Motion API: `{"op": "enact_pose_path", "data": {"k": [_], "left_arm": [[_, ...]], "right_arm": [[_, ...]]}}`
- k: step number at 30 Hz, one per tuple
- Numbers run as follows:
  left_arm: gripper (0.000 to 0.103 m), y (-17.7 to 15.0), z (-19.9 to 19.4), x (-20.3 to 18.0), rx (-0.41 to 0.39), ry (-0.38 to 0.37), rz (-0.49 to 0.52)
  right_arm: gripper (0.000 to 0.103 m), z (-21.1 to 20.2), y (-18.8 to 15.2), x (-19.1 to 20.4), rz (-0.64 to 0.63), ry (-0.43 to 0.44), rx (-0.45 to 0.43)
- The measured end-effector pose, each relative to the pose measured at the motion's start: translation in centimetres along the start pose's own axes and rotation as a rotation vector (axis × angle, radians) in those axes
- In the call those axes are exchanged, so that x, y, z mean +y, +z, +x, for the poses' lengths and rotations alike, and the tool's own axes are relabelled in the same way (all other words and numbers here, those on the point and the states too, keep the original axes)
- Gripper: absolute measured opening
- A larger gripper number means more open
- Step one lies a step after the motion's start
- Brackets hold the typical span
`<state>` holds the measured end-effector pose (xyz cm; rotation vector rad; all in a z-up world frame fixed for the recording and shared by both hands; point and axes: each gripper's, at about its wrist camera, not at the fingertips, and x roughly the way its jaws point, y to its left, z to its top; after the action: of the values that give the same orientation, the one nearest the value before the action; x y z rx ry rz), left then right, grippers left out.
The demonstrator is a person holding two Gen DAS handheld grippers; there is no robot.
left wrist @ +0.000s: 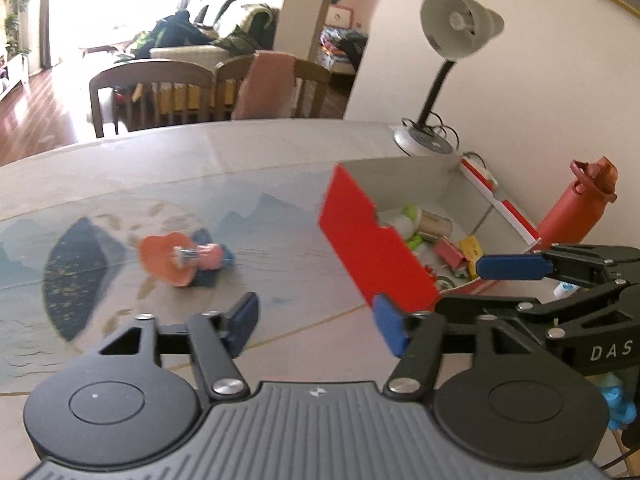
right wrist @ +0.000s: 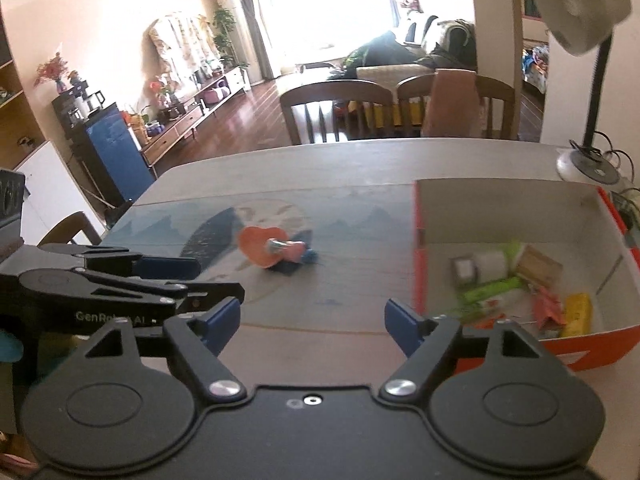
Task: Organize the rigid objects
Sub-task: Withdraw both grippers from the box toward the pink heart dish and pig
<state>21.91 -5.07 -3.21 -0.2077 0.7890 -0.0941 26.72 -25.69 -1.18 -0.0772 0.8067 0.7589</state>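
The small toy pile (left wrist: 186,258), an orange piece with a pink and metal part and something blue beneath, lies on the desk (left wrist: 280,152) on the printed landscape mat (left wrist: 100,248), well apart from the red cardboard box (left wrist: 372,248) to its right. I cannot make out the separate pieces; both views are blurred there.

From my left wrist view I see the box from its near left corner, its red side wall tilted toward me, and behind it a red water bottle (left wrist: 572,208) standing beside the box's far side, which the right wrist view does not show. The right wrist view looks straight into the box (right wrist: 520,208) and shows its white interior, with green, yellow, red and wooden small items gathered at the near right end. That view also shows the toy pile (right wrist: 276,252) and the grey desk lamp (right wrist: 580,20) at the far right corner; the lamp (left wrist: 456,28) shows in the left view too.

My left hand-held gripper (left wrist: 316,320) has its blue-padded jaws spread wide and holds nothing, above the desk just beside the box's near corner. My right hand-held gripper (right wrist: 312,320) is likewise wide open and empty, between the toy pile and the box.
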Motion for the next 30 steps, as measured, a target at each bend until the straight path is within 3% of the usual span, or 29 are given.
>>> {"op": "enact_pose_path", "data": {"k": [4,7,11,15,27,29,30], "left_arm": [[0.066,-0.6,-1.5,2.4,-0.007,0.007,-0.011],[0.075,-1.0,-2.5,3.8,-0.013,0.014,-0.016],[0.075,-1.3,-3.4,5.5,-0.020,0.026,-0.013],[0.082,-1.4,-3.7,7.1,-0.022,0.033,-0.028],[0.085,-0.9,-1.0,10.7,-0.006,0.095,-0.101],[0.087,-0.7,-0.2,11.2,-0.009,0.119,-0.111],[0.093,-0.5,0.3,11.5,-0.009,0.131,-0.119]], "right_arm": [[0.085,0.5,-0.1,2.6,-0.030,0.004,-0.005],[0.086,1.0,-0.2,4.2,-0.048,0.005,-0.010],[0.089,1.8,-0.1,6.0,-0.070,0.012,-0.013],[0.093,2.9,0.2,7.0,-0.095,0.016,-0.013],[0.094,8.3,1.7,6.8,-0.218,0.020,0.052],[0.094,9.3,2.1,6.5,-0.249,0.025,0.065],[0.094,9.8,2.3,6.4,-0.264,0.026,0.072]]}}
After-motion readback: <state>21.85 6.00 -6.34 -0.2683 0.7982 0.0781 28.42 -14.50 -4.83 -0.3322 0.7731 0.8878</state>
